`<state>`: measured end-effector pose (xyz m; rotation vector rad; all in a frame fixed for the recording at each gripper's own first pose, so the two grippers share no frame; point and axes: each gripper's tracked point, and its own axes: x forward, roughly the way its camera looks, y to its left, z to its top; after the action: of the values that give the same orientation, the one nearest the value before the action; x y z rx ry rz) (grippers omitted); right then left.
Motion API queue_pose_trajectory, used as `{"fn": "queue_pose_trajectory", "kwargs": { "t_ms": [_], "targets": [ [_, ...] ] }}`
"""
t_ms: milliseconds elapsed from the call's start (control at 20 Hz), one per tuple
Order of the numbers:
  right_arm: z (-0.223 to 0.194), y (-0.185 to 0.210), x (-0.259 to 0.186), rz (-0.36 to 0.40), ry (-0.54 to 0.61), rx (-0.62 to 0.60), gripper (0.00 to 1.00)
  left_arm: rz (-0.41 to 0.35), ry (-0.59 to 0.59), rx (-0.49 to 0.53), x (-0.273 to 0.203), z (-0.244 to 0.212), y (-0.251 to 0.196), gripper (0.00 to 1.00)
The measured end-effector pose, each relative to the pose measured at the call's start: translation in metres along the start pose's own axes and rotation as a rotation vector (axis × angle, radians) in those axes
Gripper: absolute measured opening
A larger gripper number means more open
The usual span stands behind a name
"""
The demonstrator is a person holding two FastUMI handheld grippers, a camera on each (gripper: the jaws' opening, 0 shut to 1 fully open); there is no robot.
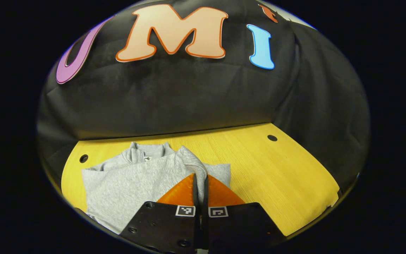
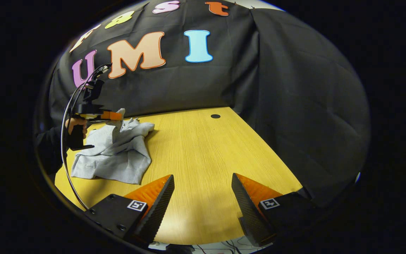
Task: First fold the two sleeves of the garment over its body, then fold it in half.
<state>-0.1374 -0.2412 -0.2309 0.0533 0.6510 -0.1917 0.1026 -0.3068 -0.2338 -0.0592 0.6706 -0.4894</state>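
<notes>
A grey sweatshirt (image 1: 132, 180) lies on the yellow wooden table (image 1: 270, 169), its collar toward the back wall. My left gripper (image 1: 200, 178) is shut on a fold of the grey cloth, which rises in a ridge between its two fingers. In the right gripper view the same sweatshirt (image 2: 118, 155) lies at the table's left, and the left gripper (image 2: 115, 115) holds a pinch of it lifted above the heap, with a hand (image 2: 76, 124) on its handle. My right gripper (image 2: 203, 181) stands open above bare table (image 2: 203, 148), well to the right of the garment, nothing between its fingers.
Black cloth walls close the table at the back and on the right. Round holes are cut in the tabletop near the back corners (image 1: 272, 138) (image 1: 83, 158) (image 2: 215, 116). A black cable (image 2: 65, 148) loops down from the left gripper.
</notes>
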Motion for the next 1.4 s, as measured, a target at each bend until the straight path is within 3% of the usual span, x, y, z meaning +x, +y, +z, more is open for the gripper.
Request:
{"fn": "queue_pose_trajectory", "kwargs": {
  "t_ms": [300, 450, 500, 550, 650, 750, 1000, 1150, 1400],
  "targets": [
    [-0.003, -0.002, 0.001, 0.009, 0.012, -0.009, 1.00, 0.015, 0.078, 0.001, 0.025, -0.032, -0.007, 0.00],
    [-0.003, 0.001, 0.002, 0.027, 0.012, -0.022, 1.00, -0.001, 0.093, -0.030, 0.032, -0.040, -0.015, 0.09],
    [-0.002, 0.002, 0.003, 0.037, 0.011, -0.026, 1.00, -0.009, 0.086, -0.041, 0.032, -0.039, -0.018, 0.21],
    [-0.001, 0.004, 0.005, 0.046, 0.008, -0.029, 1.00, -0.008, 0.073, -0.044, 0.029, -0.035, -0.020, 0.27],
    [0.003, 0.009, 0.008, 0.071, 0.002, -0.033, 1.00, 0.007, 0.034, -0.038, 0.022, -0.025, -0.019, 0.59],
    [0.010, 0.014, 0.014, 0.100, -0.011, -0.040, 1.00, 0.031, -0.016, -0.038, 0.009, -0.013, -0.015, 0.98],
    [0.030, 0.044, 0.030, 0.200, -0.047, -0.057, 1.00, 0.106, -0.132, -0.050, -0.043, 0.017, 0.011, 0.93],
    [0.043, 0.076, 0.037, 0.274, -0.068, -0.061, 1.00, 0.188, -0.181, -0.031, -0.088, 0.027, 0.047, 0.93],
    [0.052, 0.127, 0.051, 0.324, -0.081, -0.073, 0.99, 0.293, -0.252, -0.012, -0.149, 0.027, 0.118, 0.93]
  ]
}}
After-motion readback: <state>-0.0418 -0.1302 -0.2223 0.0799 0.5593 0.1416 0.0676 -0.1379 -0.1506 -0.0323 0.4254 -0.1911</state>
